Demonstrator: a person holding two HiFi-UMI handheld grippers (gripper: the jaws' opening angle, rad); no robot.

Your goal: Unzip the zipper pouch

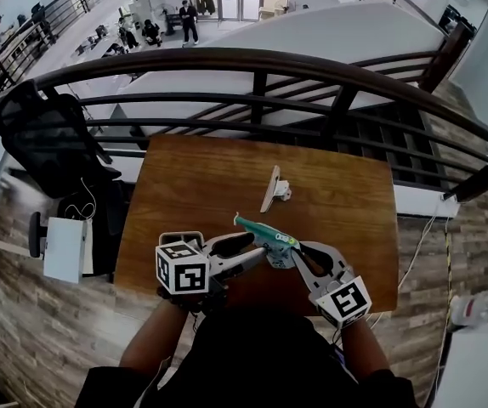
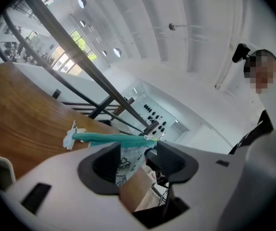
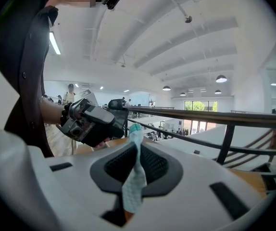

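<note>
While the teal zipper pouch (image 1: 265,233) is steadied above the bench's (image 1: 193,185) near edge, clamped in the right gripper (image 1: 293,256), the released left gripper (image 1: 256,253) is set around its zipper, apparently to catch the pull.

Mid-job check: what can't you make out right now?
- How far zipper is open: tiny in head view, side-on in left gripper view.
- Bottom of pouch: left gripper view, behind left gripper body.
- Faces of pouch: right gripper view, edge-on in shut right gripper.
- Pale item on table: head view, too small to identify.
</note>
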